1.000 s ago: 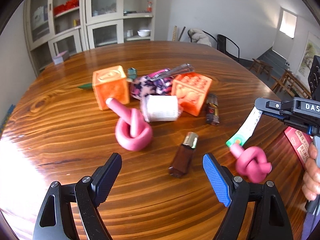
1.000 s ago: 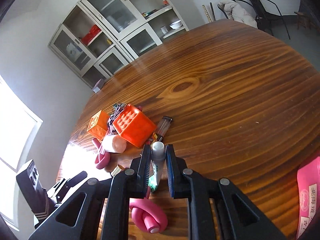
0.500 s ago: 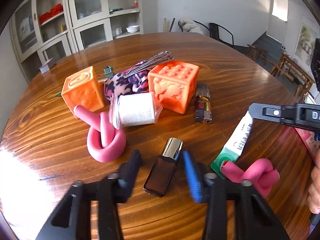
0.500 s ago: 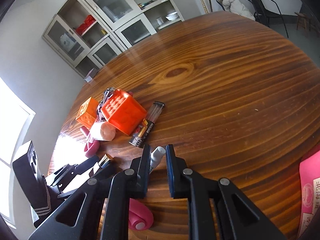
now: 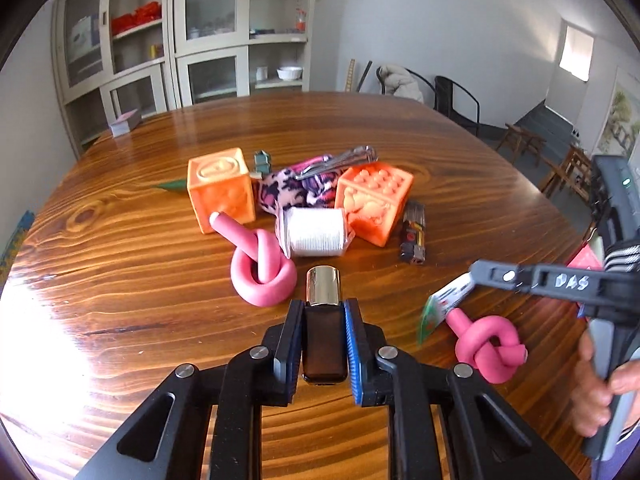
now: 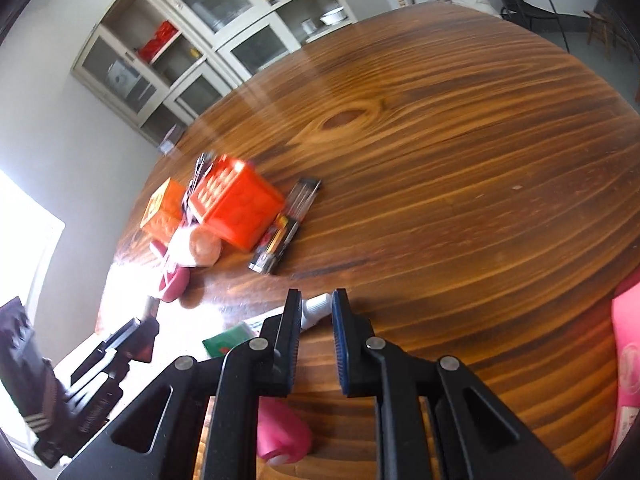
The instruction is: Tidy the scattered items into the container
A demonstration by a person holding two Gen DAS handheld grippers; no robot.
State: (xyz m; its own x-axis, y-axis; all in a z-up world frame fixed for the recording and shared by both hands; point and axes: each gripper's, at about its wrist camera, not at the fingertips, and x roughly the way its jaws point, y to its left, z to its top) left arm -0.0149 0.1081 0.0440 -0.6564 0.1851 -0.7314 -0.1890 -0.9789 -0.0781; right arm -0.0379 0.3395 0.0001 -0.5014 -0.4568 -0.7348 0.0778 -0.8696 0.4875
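My left gripper [image 5: 323, 307] is shut on a brown bottle [image 5: 323, 340] with a silver cap, held just above the wooden table [image 5: 120, 280]. My right gripper [image 6: 316, 305] has the white cap end of a tube [image 6: 316, 306] between its pads, and its jaws are opening slightly. The tube [image 5: 444, 300] slants down, its green end over a pink foam knot [image 5: 490, 346]. In the left wrist view the right gripper [image 5: 474, 272] reaches in from the right, with a hand on its handle. A pink box [image 6: 626, 360] lies at the right edge.
A pile sits mid-table: two orange cubes [image 5: 222, 190] [image 5: 372, 202], a patterned pouch [image 5: 296, 192] with metal clips on it, a white wrapped roll [image 5: 316, 232], another pink knot [image 5: 262, 278] and a lighter [image 5: 413, 236]. Cabinets and chairs stand beyond the table.
My left gripper moved in over the brown bottle and closed on it. The right gripper sank toward the table with the tube, whose body now slants more to the left.
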